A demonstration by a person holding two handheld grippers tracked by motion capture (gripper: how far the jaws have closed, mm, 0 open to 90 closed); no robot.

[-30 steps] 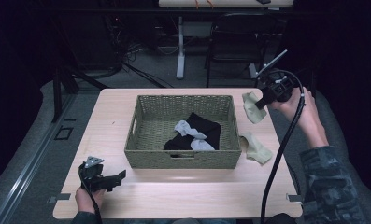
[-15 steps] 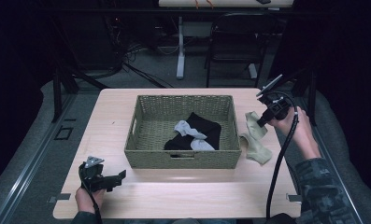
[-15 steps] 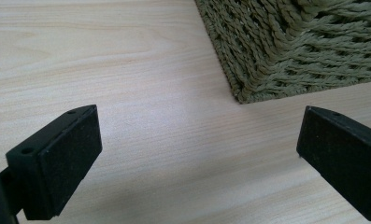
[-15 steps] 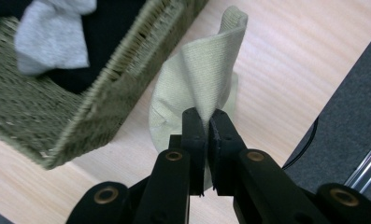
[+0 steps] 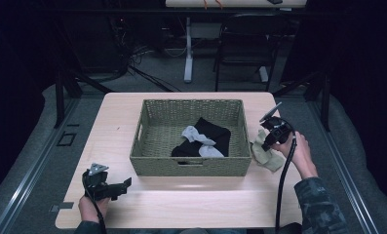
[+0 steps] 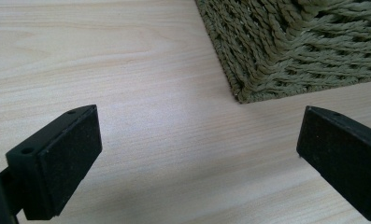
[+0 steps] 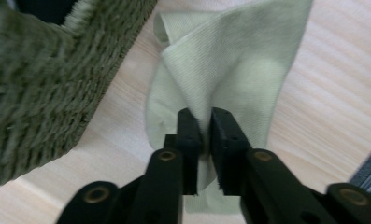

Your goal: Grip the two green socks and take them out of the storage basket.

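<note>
Here, at the near-left corner of the woven basket (image 5: 191, 165), the left tool (image 5: 125, 184) rests low over the pale tabletop (image 5: 181, 204), its jaws spread wide and holding nothing; the left gripper view shows bare wood between them and the basket's corner just beyond. Inside the basket lie a black garment (image 5: 215, 132) and a light grey sock (image 5: 197, 136) draped across it. Just beside the basket's right wall, the right tool (image 7: 205, 135) has its jaws pinched tight on a fold of a pale green sock (image 7: 230, 70), which lies crumpled on the tabletop close against the wicker. A hand (image 5: 303, 156) grips that tool from the basket's far right side.
</note>
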